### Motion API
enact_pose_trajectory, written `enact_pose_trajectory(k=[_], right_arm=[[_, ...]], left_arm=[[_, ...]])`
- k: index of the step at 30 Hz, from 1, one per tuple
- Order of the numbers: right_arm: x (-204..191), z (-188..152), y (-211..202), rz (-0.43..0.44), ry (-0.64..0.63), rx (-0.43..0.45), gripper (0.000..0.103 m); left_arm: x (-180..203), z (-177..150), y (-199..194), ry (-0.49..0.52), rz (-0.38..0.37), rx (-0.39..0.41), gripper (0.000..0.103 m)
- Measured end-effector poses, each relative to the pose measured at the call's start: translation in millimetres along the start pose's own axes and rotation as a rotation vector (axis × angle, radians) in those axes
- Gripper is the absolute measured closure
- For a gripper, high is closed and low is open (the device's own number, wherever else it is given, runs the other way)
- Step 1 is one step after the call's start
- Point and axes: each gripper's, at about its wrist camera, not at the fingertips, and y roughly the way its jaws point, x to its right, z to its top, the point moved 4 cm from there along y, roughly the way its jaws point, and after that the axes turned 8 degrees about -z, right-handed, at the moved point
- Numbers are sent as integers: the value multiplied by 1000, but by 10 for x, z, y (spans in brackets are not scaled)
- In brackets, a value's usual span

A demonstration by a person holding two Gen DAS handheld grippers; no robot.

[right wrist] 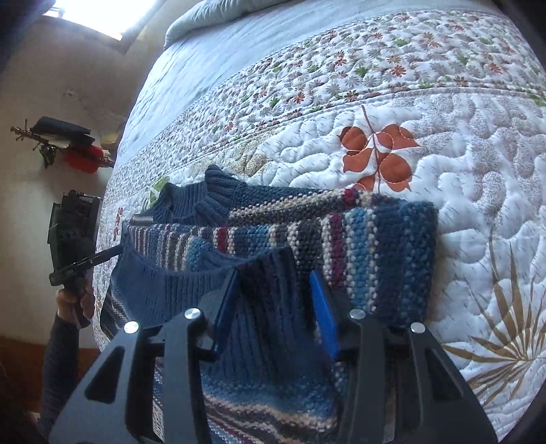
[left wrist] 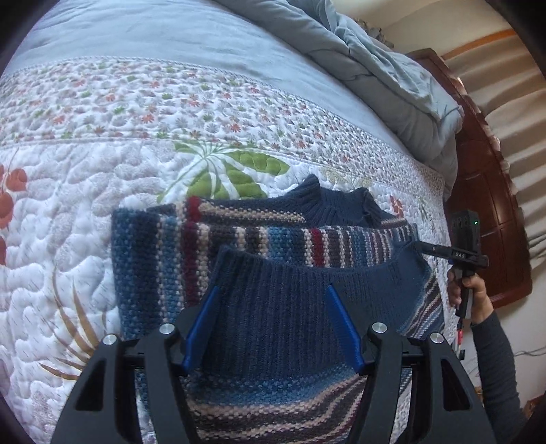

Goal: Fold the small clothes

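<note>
A small striped knit sweater in navy, blue, cream and maroon lies folded on the quilted bed; it also shows in the right wrist view. Its navy ribbed hem is folded up toward the collar. My left gripper is open, its blue fingers spread over the ribbed hem. My right gripper is open too, its blue fingers either side of the hem. Each gripper shows at the other view's edge, the right one and the left one, at the hem's corners.
The white floral quilt covers the bed, with a blue sheet beyond. A rumpled grey-blue duvet lies at the far right. A dark wooden headboard stands right of the bed. Wall hooks with clothes hang at left.
</note>
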Motion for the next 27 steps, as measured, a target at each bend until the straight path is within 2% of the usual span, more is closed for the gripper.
enact_pose_trajectory(k=[2, 4, 5, 8, 13, 15, 16, 18, 22, 27], right_arm=[[13, -2, -1, -1, 6, -2, 61], [23, 3, -10, 0, 10, 2, 61], [24, 4, -5, 1, 8, 2, 61], [28, 17, 12, 2, 9, 2, 61], [-31, 26, 41, 4, -1, 3, 61], [-49, 15, 31, -15, -24, 8, 86], [-58, 3, 25, -28, -36, 13, 91], [-72, -23, 1, -41, -48, 29, 93], [-148, -61, -142, -37, -56, 75, 94], [-294, -53, -437, -41, -80, 129, 95]], left_arm=[[-9, 57, -28, 12, 46, 15, 40], [-50, 83, -75, 0, 48, 26, 40], [-75, 80, -61, -10, 41, 12, 40], [-123, 44, 44, 16, 90, -46, 49], [-175, 74, 75, 5, 91, -44, 82], [-123, 61, 82, 35, 107, -36, 91], [-98, 54, 83, 47, 120, -32, 93], [-90, 36, 81, 47, 138, -18, 94], [0, 30, -12, 67, 177, 47, 95], [184, 121, -275, 88, 181, 122, 95]])
